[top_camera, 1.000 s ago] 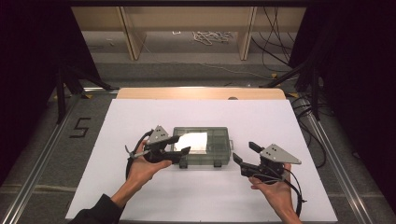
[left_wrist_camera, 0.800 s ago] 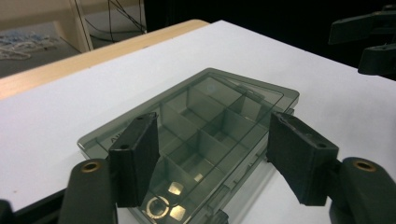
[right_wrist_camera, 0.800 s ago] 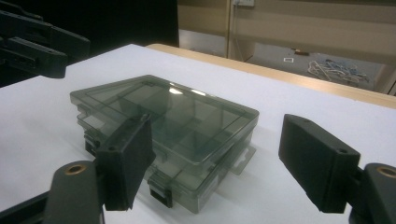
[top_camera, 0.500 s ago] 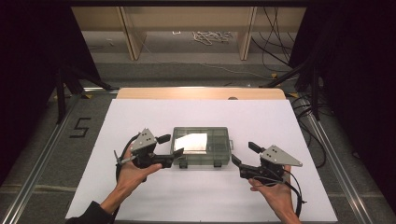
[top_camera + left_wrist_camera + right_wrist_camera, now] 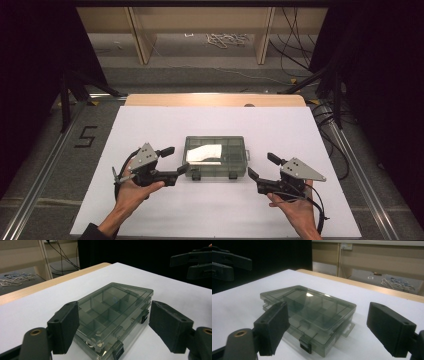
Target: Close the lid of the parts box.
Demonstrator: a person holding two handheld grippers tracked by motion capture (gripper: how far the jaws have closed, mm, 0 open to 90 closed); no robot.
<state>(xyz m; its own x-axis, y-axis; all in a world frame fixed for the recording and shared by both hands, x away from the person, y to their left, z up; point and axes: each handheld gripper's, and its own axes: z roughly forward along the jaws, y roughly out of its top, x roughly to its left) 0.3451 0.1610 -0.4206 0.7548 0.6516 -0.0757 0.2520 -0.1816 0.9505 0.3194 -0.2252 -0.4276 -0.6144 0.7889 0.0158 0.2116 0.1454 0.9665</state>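
The left hand-held gripper (image 5: pixel 176 160) hangs wide open just beside the smoky plastic compartment box's (image 5: pixel 215 157) near left corner, holding nothing. The right hand-held gripper (image 5: pixel 261 166) is equally spread and empty off the box's right corner. The box sits mid-table (image 5: pixel 150 125), lid down, both front latches (image 5: pixel 195 176) apparently shut. I'd say the work is only starting.

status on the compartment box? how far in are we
Done: nothing visible; the compartment box lies lidded on the white table, both front latches down. In hand: left gripper and right gripper flank it, open, touching nothing. Left: likely the latches and the lid.
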